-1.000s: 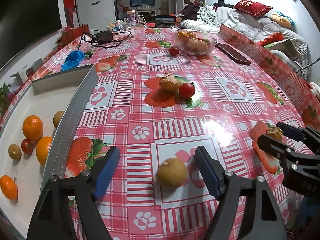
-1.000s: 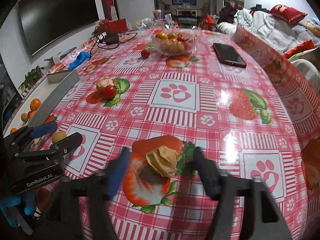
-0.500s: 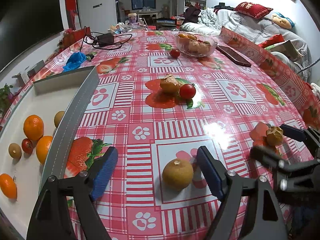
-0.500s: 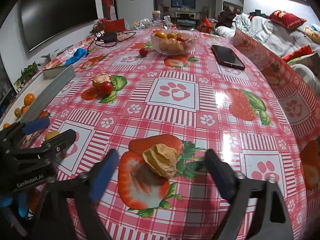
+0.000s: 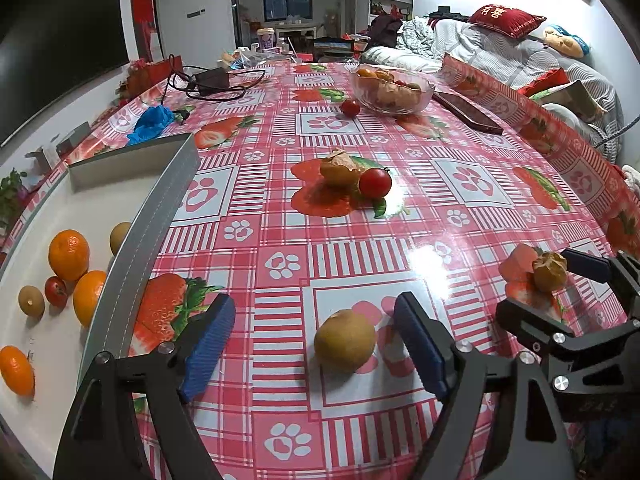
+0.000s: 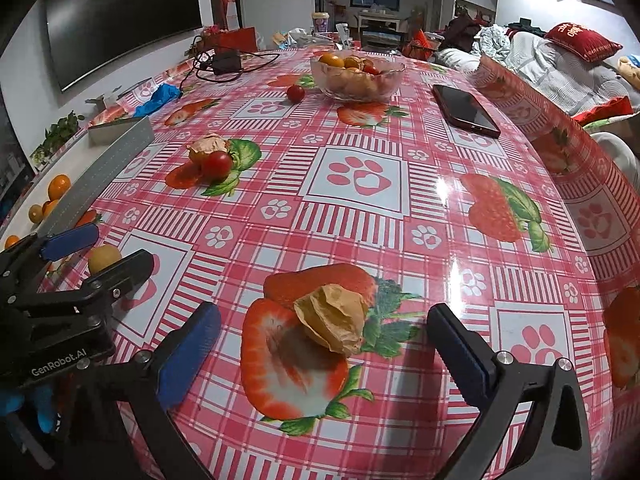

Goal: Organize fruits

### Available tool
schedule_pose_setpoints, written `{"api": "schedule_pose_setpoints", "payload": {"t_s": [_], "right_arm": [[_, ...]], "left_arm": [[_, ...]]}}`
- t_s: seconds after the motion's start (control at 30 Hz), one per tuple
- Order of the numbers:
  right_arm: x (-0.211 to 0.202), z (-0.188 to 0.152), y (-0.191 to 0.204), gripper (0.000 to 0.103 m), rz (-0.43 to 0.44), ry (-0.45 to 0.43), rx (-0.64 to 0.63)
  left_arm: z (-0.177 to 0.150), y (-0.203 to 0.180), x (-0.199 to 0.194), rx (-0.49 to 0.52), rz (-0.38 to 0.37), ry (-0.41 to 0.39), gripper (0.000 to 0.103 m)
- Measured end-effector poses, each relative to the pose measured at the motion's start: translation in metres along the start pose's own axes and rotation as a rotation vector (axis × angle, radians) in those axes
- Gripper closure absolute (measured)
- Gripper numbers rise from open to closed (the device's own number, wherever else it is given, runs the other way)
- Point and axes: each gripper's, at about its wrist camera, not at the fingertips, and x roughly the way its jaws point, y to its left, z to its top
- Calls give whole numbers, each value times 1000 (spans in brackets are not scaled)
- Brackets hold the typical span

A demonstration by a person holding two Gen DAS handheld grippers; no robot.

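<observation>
Fruits lie in 2 groups: several already in the white tray (image 5: 24, 320) at the far left, others loose on the tablecloth (image 5: 360, 240). We see the left gripper (image 5: 314, 336) spread wide and holding nothing, with a round yellow-brown fruit (image 5: 345, 340) resting on the cloth between its blue pads (image 5: 208, 344), nearer the right pad than the left and apparently touching neither. Being nearly spherical, this fruit offers no long axis to align with; we judge that closing here would seat it off-centre. We see the right gripper (image 6: 324, 344) equally wide and empty, its pads flanking a papery husked fruit (image 6: 332, 324) that sits roughly centred between them, its crumpled husk running diagonally. Each fruit lies directly ahead of its own gripper, so neither arm needs to cross. The tray lies just left of the left gripper.
</observation>
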Motion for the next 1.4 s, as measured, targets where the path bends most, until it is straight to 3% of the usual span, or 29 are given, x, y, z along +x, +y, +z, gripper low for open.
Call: {"api": "schedule_pose_setpoints", "payload": {"t_s": [1.4], "right_arm": [[-1, -1, 2, 0, -2, -2, 0]], "left_arm": [[0, 0, 0, 1, 0, 0, 17]]}}
